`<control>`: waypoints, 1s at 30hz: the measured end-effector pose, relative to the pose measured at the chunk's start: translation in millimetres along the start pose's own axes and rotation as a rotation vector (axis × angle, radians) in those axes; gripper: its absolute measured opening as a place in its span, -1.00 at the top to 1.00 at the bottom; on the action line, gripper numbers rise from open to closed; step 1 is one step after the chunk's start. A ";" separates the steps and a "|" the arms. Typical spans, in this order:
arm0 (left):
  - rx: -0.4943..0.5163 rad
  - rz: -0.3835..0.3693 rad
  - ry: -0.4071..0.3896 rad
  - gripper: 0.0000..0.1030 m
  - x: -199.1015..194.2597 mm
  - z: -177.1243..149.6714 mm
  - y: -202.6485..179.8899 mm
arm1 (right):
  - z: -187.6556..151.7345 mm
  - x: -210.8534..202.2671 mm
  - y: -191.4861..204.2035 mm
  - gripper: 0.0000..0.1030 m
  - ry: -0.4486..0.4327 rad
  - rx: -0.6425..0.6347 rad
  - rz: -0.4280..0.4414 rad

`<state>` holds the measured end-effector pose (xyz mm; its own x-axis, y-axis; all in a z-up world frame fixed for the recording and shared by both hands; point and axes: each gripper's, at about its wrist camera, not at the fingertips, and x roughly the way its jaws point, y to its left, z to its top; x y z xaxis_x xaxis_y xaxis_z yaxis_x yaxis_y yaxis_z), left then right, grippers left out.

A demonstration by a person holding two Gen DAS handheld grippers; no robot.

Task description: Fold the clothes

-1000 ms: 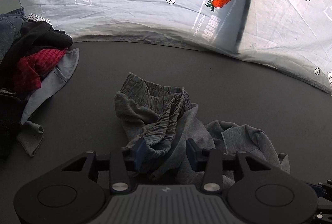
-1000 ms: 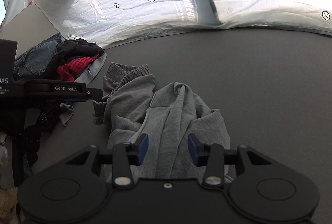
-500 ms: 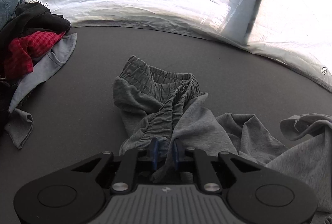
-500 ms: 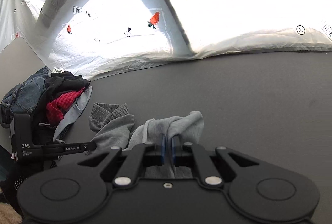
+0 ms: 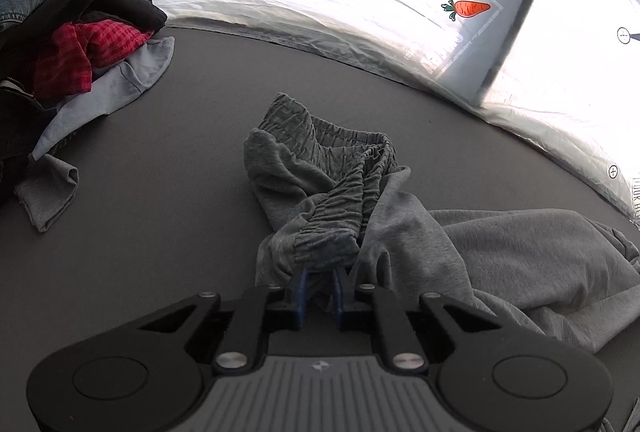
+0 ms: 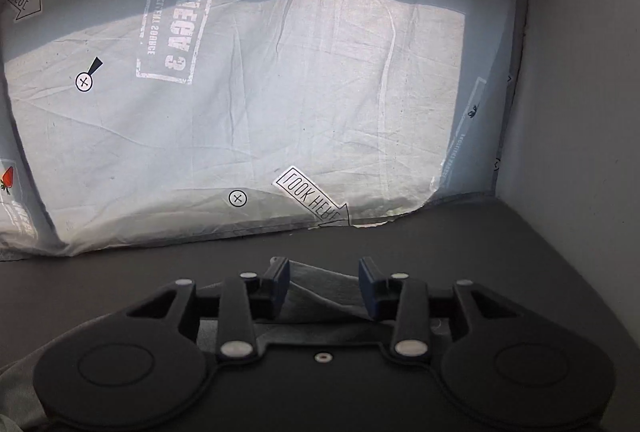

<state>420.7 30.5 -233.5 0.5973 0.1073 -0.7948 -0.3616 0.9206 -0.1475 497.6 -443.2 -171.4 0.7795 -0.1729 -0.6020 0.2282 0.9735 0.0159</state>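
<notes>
Grey sweatpants (image 5: 320, 184) lie crumpled on the dark grey table (image 5: 160, 212), the gathered waistband toward the far side and a leg spread out to the right (image 5: 540, 264). My left gripper (image 5: 320, 290) is shut on a fold of the grey fabric near the waistband. My right gripper (image 6: 323, 282) is open, with a strip of the grey fabric (image 6: 320, 282) lying between its blue fingers on the table; it faces the far right corner.
A pile of clothes (image 5: 72, 44) with jeans, black, red checked and pale blue pieces sits at the left. A white printed sheet (image 6: 260, 92) hangs behind the table. A pale wall (image 6: 580, 92) borders the right side.
My left gripper stays shut on the waistband fold. My right gripper has swung right with the pant leg, then opened and let the fabric go.
</notes>
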 end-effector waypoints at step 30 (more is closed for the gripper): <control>-0.015 -0.148 -0.077 0.87 76.7 76.8 -16.9 | -85.2 -12.8 8.6 0.24 0.214 0.165 -0.006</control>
<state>527.6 52.0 -246.7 0.6973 0.0002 -0.7167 -0.2765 0.9227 -0.2688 439.9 -419.9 -231.5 0.6412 -0.1257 -0.7570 0.3376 0.9321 0.1312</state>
